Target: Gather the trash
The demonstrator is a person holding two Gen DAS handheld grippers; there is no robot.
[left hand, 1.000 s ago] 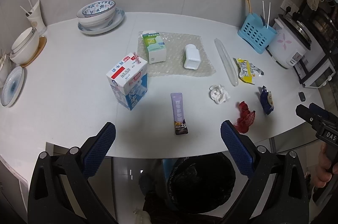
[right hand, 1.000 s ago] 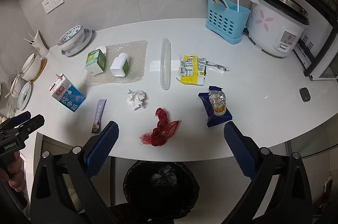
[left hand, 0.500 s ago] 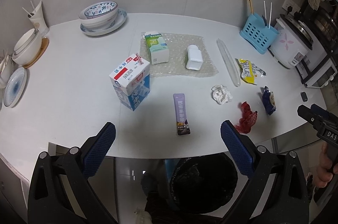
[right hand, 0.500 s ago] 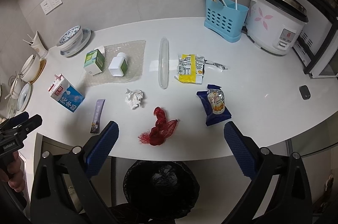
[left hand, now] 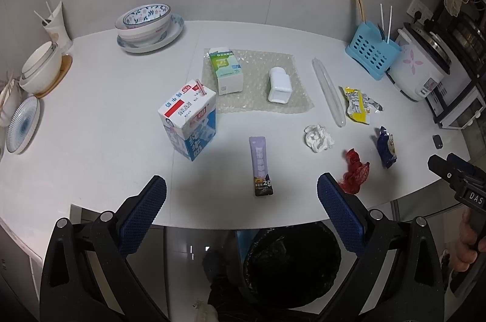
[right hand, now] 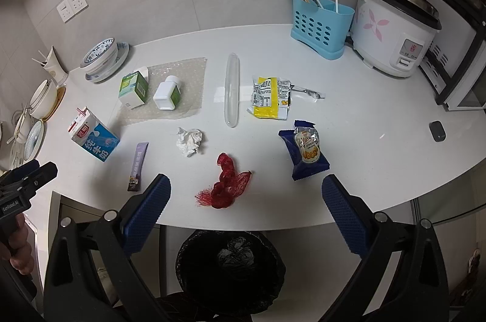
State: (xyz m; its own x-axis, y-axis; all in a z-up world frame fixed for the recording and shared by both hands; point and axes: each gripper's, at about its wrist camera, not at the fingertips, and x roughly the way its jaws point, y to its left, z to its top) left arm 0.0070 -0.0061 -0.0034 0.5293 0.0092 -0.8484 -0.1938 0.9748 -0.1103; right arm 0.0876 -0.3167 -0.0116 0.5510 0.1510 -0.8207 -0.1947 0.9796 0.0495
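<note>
Both grippers have drifted slightly toward the table [left hand: 91, 115], left gripper [left hand: 241, 200] and right gripper [right hand: 246, 194] fingers wide, empty.

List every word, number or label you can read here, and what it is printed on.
"DAS": right claw body, cut off at the frame edge.
"GenRobot.AI": left claw body.
"2g": purple sachet.
"纯牛奶": milk carton.
Green box, yellow wrapper, blue snack packet, rice cooker panel: unreadable.
</note>
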